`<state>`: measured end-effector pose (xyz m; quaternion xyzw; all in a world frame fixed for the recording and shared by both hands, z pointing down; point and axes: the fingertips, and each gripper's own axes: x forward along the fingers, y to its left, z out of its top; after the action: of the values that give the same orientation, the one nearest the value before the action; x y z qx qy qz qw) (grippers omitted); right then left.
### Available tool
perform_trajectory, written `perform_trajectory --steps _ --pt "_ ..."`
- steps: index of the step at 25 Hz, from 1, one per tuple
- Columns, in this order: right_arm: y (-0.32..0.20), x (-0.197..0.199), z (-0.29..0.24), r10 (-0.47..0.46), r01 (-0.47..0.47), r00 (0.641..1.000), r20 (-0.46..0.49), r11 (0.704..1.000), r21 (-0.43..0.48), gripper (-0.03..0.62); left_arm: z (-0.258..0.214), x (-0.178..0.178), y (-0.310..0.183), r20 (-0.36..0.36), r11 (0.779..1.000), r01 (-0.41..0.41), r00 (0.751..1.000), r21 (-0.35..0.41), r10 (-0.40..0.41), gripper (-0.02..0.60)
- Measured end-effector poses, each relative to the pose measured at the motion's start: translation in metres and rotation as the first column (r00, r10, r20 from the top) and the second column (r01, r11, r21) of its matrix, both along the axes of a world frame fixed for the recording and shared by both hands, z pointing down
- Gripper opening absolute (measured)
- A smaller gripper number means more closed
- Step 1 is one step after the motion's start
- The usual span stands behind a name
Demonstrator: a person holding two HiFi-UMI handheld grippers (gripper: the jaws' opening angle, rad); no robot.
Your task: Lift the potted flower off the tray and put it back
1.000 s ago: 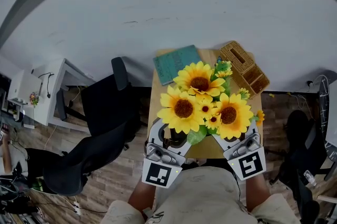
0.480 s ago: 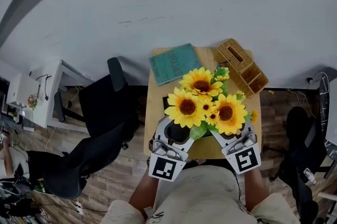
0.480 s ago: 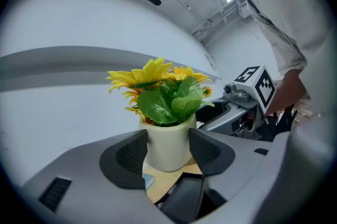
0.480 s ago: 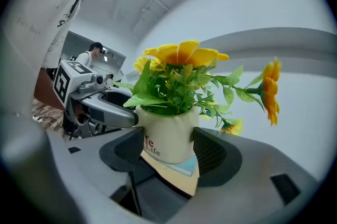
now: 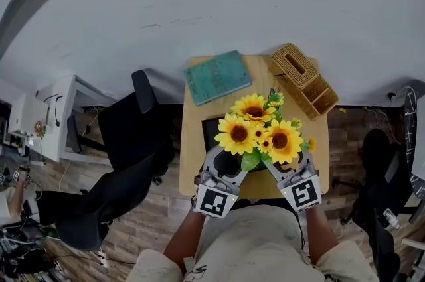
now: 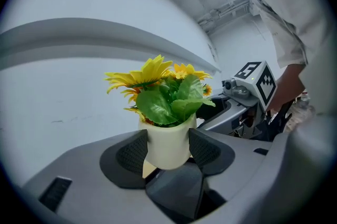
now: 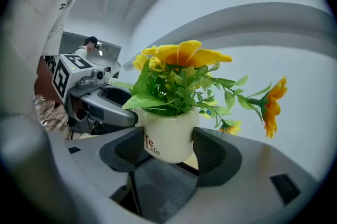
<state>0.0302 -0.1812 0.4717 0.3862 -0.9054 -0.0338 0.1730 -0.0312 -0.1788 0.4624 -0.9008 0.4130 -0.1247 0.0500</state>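
Over the table [image 5: 191,141], wide-spread fingers [image 6: 131,153] of left gripper [image 6: 168,150] and right gripper [image 7: 169,153] clamp the potted flower [image 5: 260,135].

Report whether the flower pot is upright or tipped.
Upright: in both gripper views the white pot stands mouth up, sunflowers rising above it.
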Motion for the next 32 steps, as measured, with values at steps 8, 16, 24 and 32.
perform_trajectory --steps 8,16,24,32 --pt "-0.004 0.006 0.046 0.007 -0.008 1.0 -0.014 0.997 -0.073 0.305 0.052 0.008 -0.003 0.039 0.994 -0.01 0.999 -0.108 0.014 0.253" --pt "0.0 0.011 0.096 0.019 -0.025 0.999 -0.033 0.982 -0.19 0.298 0.102 0.01 0.001 0.113 0.976 -0.004 0.993 -0.216 0.029 0.25" --pt "-0.002 0.016 0.144 0.053 -0.081 0.994 -0.098 0.95 -0.301 0.295 0.151 0.017 -0.003 0.185 0.948 0.003 0.981 -0.317 0.058 0.25" --pt "-0.006 0.02 0.161 0.075 -0.108 0.992 -0.104 0.924 -0.368 0.296 0.163 0.021 -0.008 0.206 0.936 0.017 0.977 -0.351 0.06 0.25"
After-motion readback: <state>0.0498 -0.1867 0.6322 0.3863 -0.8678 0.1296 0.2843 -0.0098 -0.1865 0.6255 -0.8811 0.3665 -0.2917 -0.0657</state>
